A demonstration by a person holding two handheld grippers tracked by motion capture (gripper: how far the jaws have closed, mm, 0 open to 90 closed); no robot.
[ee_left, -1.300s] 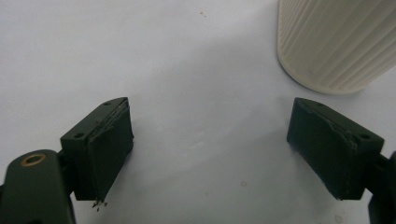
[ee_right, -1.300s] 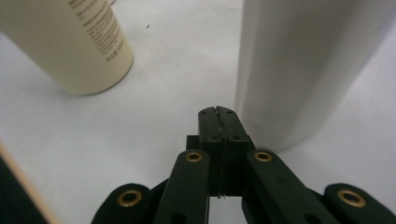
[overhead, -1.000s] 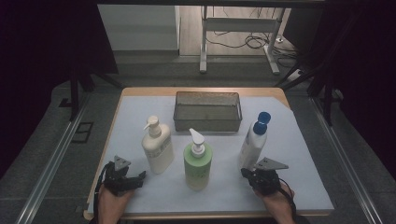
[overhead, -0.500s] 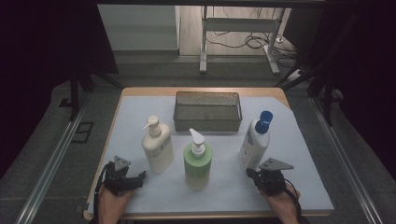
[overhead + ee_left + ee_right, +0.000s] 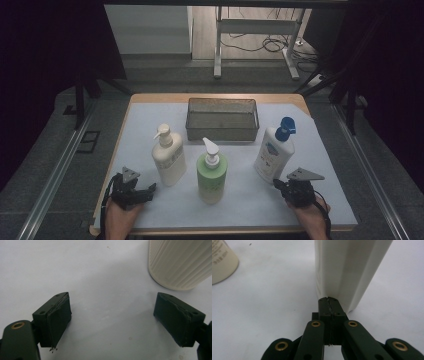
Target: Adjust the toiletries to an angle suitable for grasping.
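Three pump bottles stand on the white mat (image 5: 320, 165): a cream one (image 5: 169, 157) at the left, a green one (image 5: 212, 175) in the middle, and a white one with a blue cap (image 5: 274, 152) at the right. My left gripper (image 5: 146, 192) rests near the front left corner with its jaws wide open (image 5: 112, 302) and nothing between them. The cream bottle's ribbed base (image 5: 180, 262) stands just beyond its right jaw. My right gripper (image 5: 278, 184) is shut and empty. Its tips (image 5: 329, 300) sit against the foot of the white bottle (image 5: 347, 270).
A dark wire-mesh basket (image 5: 222, 119) stands at the back of the mat, behind the bottles. Another bottle's pale base (image 5: 222, 262) appears at the upper left of the right gripper view. The table's wooden edge (image 5: 215, 97) runs along the back, with floor and cables beyond.
My right hand and gripper have slid a little to the right along the front of the mat. The white bottle's blue cap has shifted slightly right too. The left hand is unmoved.
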